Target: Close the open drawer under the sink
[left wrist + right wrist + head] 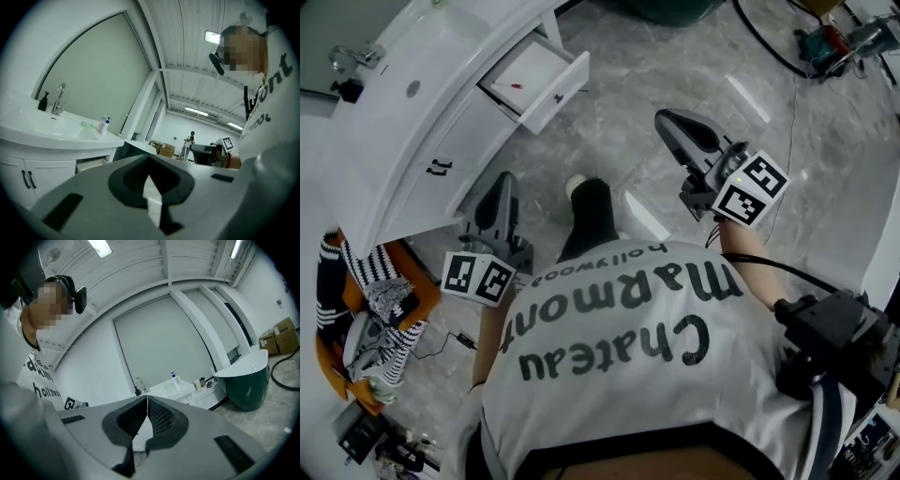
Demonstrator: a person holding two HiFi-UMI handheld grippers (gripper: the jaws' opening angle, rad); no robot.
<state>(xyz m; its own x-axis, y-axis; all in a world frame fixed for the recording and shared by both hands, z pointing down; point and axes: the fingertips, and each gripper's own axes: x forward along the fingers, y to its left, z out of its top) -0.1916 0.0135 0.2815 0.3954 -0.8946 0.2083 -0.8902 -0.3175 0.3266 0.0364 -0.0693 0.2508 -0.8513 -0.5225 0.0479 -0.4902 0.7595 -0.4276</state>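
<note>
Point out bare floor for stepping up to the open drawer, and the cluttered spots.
Bare floor lies between the open drawer and the right gripper. Crowded: the striped cloth at lower left beside the vanity, and cables at upper right.

The left gripper (503,180) is held out low in front of the body, its jaws pressed together tip to tip with nothing between them; its marker cube (478,277) sits behind the jaws, toward the wrist. The right gripper (664,118) points ahead, well apart from the left one, jaws likewise closed and empty. The left forearm (490,328) and right forearm (748,246) trail back behind the grippers
</note>
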